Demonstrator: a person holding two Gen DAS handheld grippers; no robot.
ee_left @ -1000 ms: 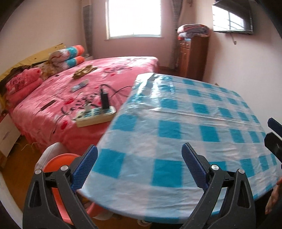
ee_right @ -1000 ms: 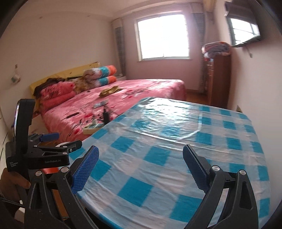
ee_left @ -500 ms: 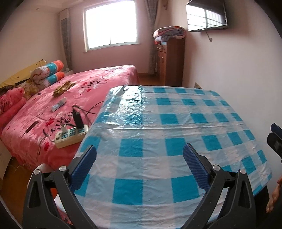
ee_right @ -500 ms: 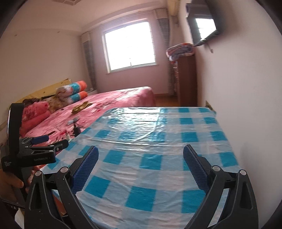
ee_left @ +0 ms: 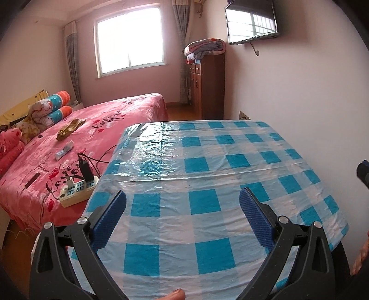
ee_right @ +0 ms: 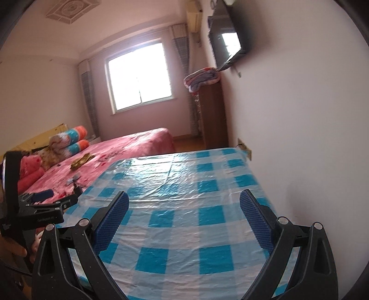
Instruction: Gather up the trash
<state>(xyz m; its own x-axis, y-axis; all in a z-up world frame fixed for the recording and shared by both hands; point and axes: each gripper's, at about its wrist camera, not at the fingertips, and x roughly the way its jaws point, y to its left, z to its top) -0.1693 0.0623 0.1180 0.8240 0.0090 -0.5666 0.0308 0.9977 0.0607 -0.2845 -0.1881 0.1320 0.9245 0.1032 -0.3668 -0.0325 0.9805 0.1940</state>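
The room holds a bed (ee_left: 87,136) with a pink cover along the left side, running back toward a bright window (ee_left: 130,39); a table (ee_left: 207,175) stands beside the bed and against the right wall, covered with a glossy blue-and-white checked cloth, its top bare in both views; a wooden cabinet (ee_left: 207,85) stands in the far corner with folded blankets (ee_left: 204,48) on top; a TV (ee_left: 251,20) hangs on the right wall above it. On the bed lie rolled quilts (ee_left: 52,108) near the headboard, a power strip (ee_left: 78,190) with a black adapter plugged in close to the table's edge, a brownish crumpled piece (ee_left: 69,129) farther back, and a small white object (ee_left: 64,150) between them; whether either is the trash cannot be told, and no trash shows on the table.

The left gripper (ee_left: 182,214) hovers over the near end of the table, its blue-padded fingers spread wide with nothing between them; a fingertip (ee_left: 175,294) shows at the bottom edge. The right gripper (ee_right: 183,214) hangs over the same near end, closer to the wall, fingers likewise spread and empty; in its view the left gripper shows at the left edge, held by a hand (ee_right: 13,244).
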